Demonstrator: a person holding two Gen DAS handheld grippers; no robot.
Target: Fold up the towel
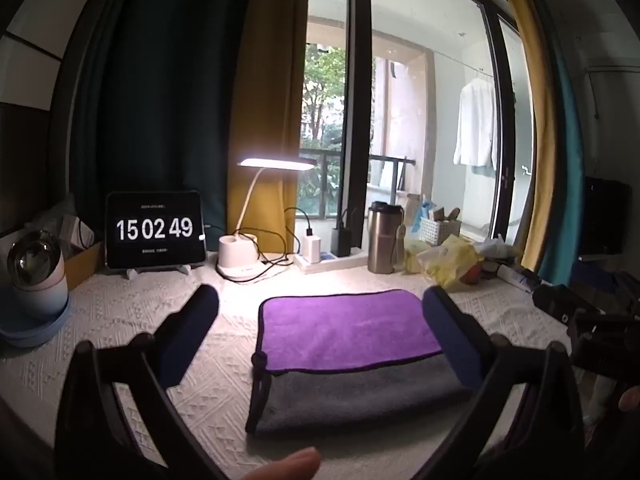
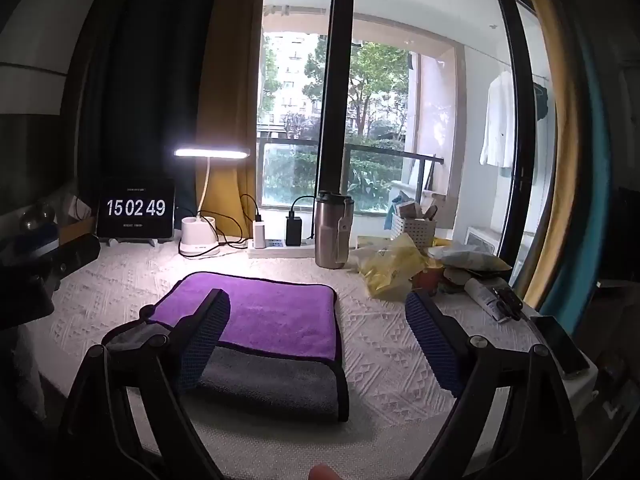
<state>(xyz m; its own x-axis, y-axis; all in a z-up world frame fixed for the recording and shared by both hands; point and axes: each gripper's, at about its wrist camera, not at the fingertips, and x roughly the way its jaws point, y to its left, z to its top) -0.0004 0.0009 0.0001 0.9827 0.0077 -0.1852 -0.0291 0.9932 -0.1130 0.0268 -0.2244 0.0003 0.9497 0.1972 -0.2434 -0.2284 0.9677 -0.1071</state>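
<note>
A towel [image 1: 348, 328], purple on one face and grey on the other with a dark hem, lies folded flat on the white textured tablecloth [image 1: 120, 320]; the purple layer covers the far part and a grey band shows at the near edge. It also shows in the right wrist view [image 2: 276, 316]. My left gripper [image 1: 320, 300] is open and empty, held above the towel's near side. My right gripper [image 2: 318, 304] is open and empty, over the towel's right part. The right gripper's body shows in the left wrist view [image 1: 592, 324] at the right edge.
Along the back stand a tablet clock [image 1: 154, 229], a lit desk lamp [image 1: 276, 163], a power strip with chargers [image 1: 328, 258], a steel tumbler [image 1: 383, 236], a basket [image 1: 440, 229] and yellow bags [image 1: 450, 260]. A pink and blue device [image 1: 34, 280] sits at left. A phone [image 2: 560, 344] lies at right.
</note>
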